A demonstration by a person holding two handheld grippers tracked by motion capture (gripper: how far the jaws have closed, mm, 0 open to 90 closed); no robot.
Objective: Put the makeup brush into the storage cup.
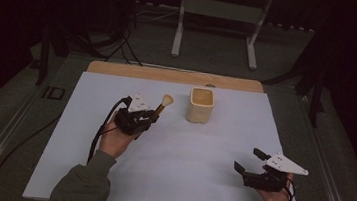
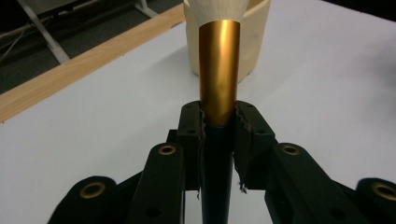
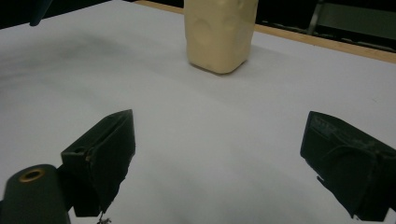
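Note:
A makeup brush (image 1: 162, 105) with a gold ferrule (image 2: 219, 70) and pale bristles (image 1: 167, 99) is held in my left gripper (image 1: 150, 119), which is shut on its dark handle (image 2: 215, 172). The brush points up and right toward a cream cup (image 1: 200, 105), which stands upright at the table's middle back. In the left gripper view the cup (image 2: 254, 37) rises just behind the bristles. My right gripper (image 1: 249, 158) hovers at the front right, open, with nothing between its fingers; the cup (image 3: 219, 32) stands well ahead of it.
A white sheet (image 1: 169, 170) covers the table, with a wooden strip (image 1: 169, 75) along its far edge. A metal stand (image 1: 220, 19) is on the floor beyond. Cables (image 1: 117, 44) trail at the back left.

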